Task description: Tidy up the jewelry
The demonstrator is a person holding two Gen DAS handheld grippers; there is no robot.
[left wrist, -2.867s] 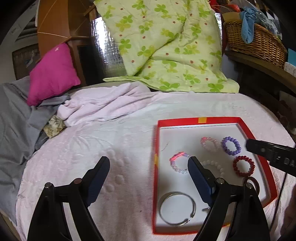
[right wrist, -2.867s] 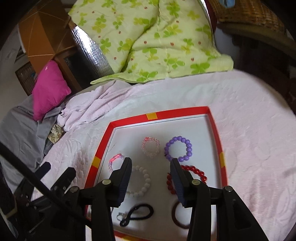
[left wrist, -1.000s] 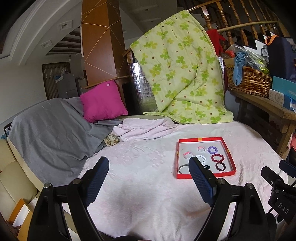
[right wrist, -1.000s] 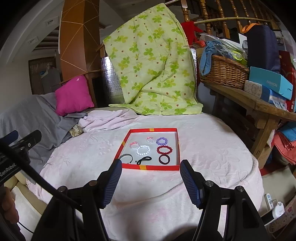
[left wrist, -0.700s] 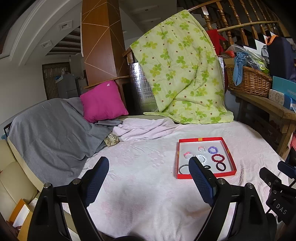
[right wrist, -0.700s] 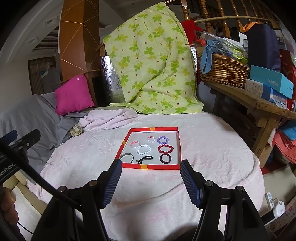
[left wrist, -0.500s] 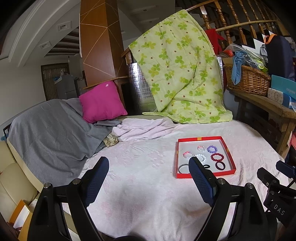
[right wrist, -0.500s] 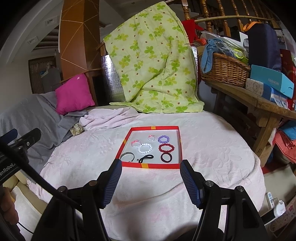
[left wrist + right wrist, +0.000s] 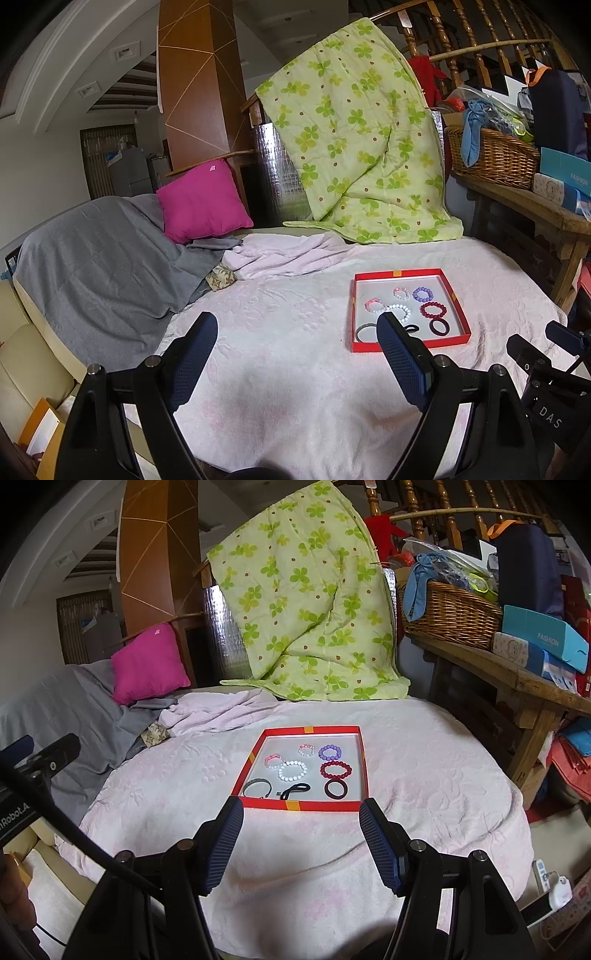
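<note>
Indoors, pink bedspread (image 9: 424,775), red tray (image 9: 364,764), staircase (image 9: 461,44)

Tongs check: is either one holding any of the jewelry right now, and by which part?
Nothing is held. The left tongs and right tongs are both open and empty, short of the red tray, where the bracelets lie.

Left hand-held gripper (image 9: 297,328) held open and empty above a pale pink blanket (image 9: 288,354). Red tray (image 9: 399,272) lying flat ahead to the right, holding bead bracelets: purple (image 9: 423,294), dark red (image 9: 433,309), white (image 9: 398,312). Magenta cushion (image 9: 201,201) and green floral quilt (image 9: 354,147) behind. Right hand-held gripper (image 9: 539,343) at the right edge.
</note>
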